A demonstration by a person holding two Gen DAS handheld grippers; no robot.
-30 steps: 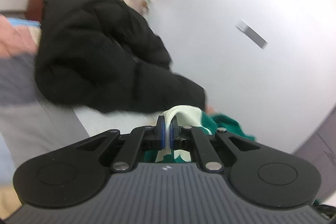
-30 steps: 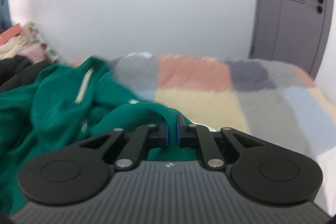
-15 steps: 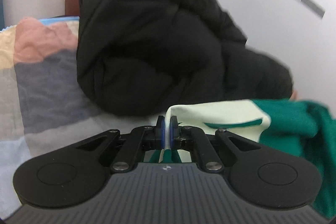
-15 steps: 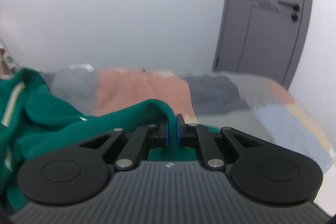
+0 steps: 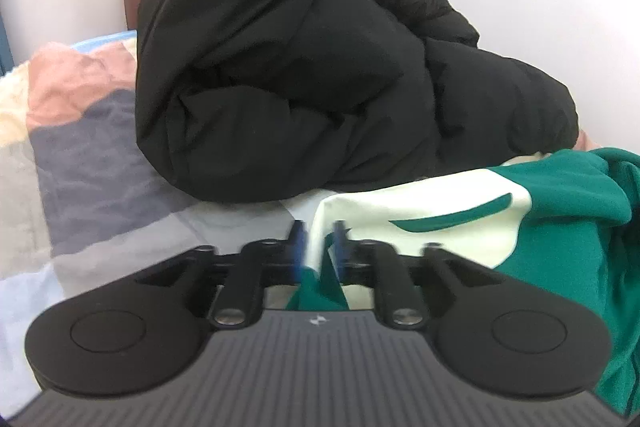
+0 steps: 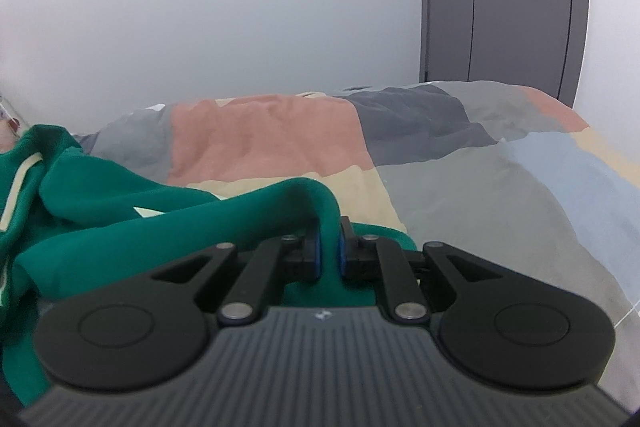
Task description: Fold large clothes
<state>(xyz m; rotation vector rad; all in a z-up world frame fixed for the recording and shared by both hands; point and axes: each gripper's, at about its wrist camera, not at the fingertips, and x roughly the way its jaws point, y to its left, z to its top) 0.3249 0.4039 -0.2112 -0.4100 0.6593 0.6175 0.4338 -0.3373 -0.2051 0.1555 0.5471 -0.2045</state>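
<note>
The green top (image 5: 560, 259), soft, limp and best gripped at its hems, lay on the bed (image 6: 480, 187) just beside the black coat (image 5: 320, 67), the left gripper (image 5: 318, 241) opening around its cream edge while the right gripper (image 6: 328, 251) pinched a green fold.
</note>
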